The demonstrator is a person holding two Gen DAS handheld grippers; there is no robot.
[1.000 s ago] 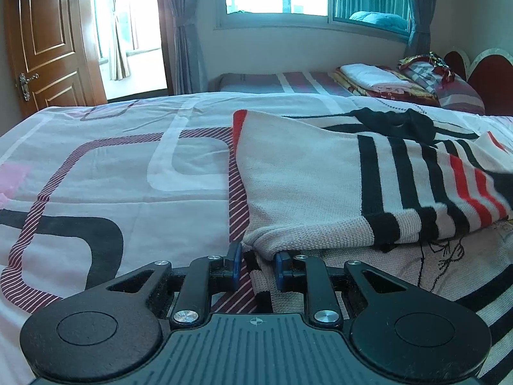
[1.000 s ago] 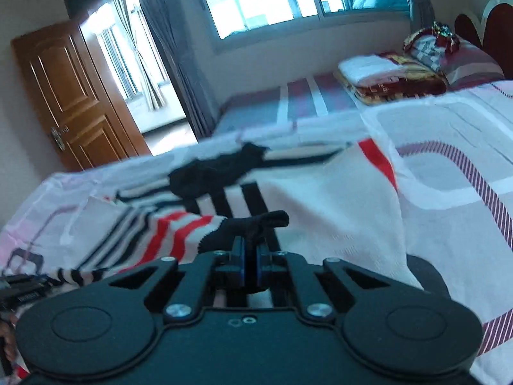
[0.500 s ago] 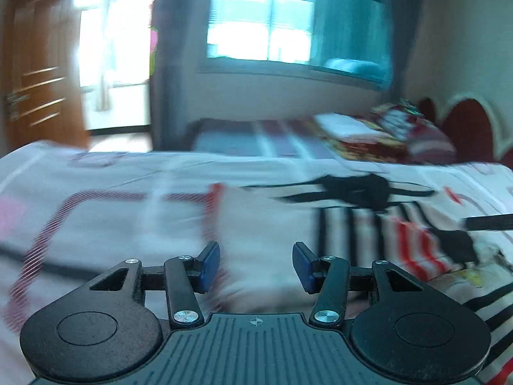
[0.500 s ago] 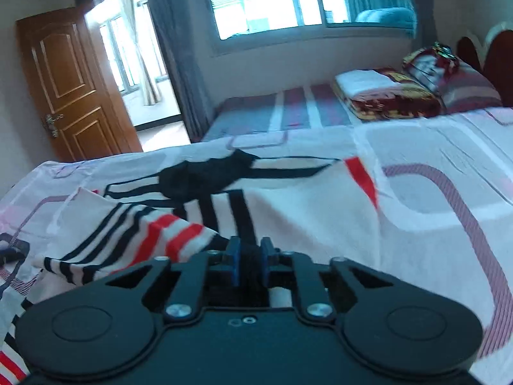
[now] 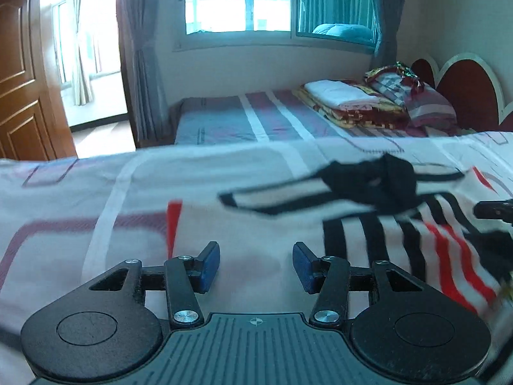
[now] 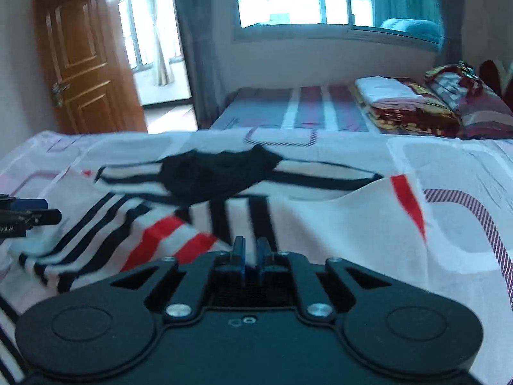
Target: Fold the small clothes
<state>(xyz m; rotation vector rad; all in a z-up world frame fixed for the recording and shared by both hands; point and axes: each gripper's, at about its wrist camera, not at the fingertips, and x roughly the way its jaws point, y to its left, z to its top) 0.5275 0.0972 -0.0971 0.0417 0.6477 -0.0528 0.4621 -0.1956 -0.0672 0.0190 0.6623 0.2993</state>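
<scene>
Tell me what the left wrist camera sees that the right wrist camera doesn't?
Only the left wrist view shows the left gripper from behind, open and empty above the bedsheet. Only the right wrist view shows the right gripper, nearly closed, and the door handle. Both show the striped sweater, the window and the folded blankets.

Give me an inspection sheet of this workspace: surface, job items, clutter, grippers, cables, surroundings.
Surface: bed sheet, white with grey and maroon rounded shapes, a little wrinkled.
Job's things: striped sweater, cream with black and red stripes and a black collar, spread on the sheet with its striped sleeve folded over the body.
Clutter: nothing seen on the sheet beside the sweater.
Grippers: left gripper open and empty above the sweater; right gripper nearly closed, low over the sweater; grip unclear.
Cables: nothing seen.
Surroundings: second bed with folded blankets, window, wooden door, grey curtains.
</scene>
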